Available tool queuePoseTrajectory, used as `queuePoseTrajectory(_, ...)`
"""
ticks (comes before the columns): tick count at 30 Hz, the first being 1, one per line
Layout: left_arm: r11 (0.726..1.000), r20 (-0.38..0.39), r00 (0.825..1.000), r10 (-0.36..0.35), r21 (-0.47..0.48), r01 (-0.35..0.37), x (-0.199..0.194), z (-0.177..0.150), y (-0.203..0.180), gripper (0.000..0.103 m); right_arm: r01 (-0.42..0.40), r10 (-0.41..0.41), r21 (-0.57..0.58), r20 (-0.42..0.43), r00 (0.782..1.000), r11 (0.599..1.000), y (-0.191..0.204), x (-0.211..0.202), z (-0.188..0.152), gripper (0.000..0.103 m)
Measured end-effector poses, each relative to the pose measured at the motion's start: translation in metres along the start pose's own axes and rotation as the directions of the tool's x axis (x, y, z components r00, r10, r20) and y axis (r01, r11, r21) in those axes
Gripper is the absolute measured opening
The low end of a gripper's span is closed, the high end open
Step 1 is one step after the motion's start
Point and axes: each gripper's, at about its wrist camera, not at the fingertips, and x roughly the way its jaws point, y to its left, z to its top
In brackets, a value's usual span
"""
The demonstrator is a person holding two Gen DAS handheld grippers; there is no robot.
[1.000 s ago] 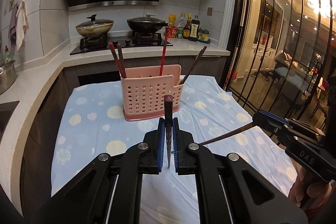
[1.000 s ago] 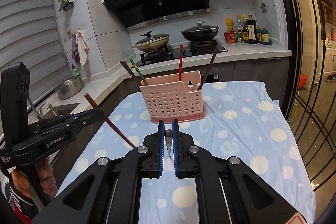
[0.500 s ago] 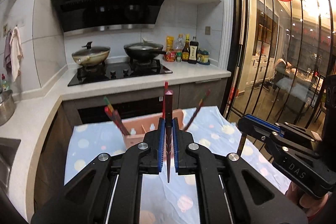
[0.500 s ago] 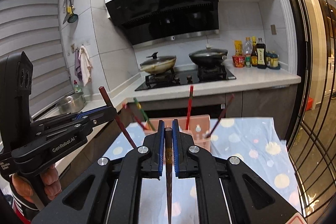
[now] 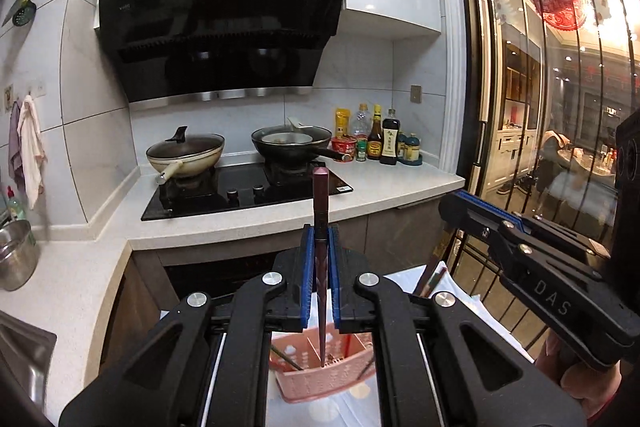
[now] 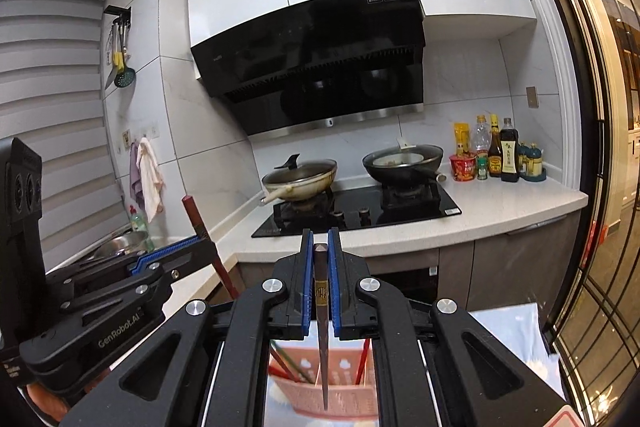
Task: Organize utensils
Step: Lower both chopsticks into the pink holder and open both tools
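My left gripper is shut on a dark maroon chopstick held upright, its tip pointing down into the pink perforated utensil basket below. My right gripper is shut on a dark brown chopstick, also upright, its tip over the same basket. The basket holds several other chopsticks. The left gripper also shows at the left of the right wrist view. The right gripper shows at the right of the left wrist view.
The basket stands on a table with a blue spotted cloth. Behind is a white counter with a black hob, two pans, sauce bottles and a range hood. A sink with a steel pot is at the left. A glass door is at the right.
Both grippers have risen and tilted forward over the basket, turning their chopsticks upright with the tips down. The basket has dropped to the bottom of both views.
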Motion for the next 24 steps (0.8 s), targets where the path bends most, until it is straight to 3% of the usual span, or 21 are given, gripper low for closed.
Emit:
queuePoseTrajectory(9, 1.000, -0.035, 0.999, 0.013, -0.018, -0.014, 0.034, -0.001, 0.024, 0.007, 0.025, -0.025, -0.032, -0.002, 1.000, 0.999, 0.003, 0.045, 0.013, 0.007)
queuePoseTrajectory(24, 0.999, -0.139, 0.990, -0.011, -0.041, 0.006, 0.063, -0.044, 0.020, 0.007, 0.024, -0.033, -0.047, -0.204, 0.978, 0.999, -0.001, 0.093, -0.067, 0.007)
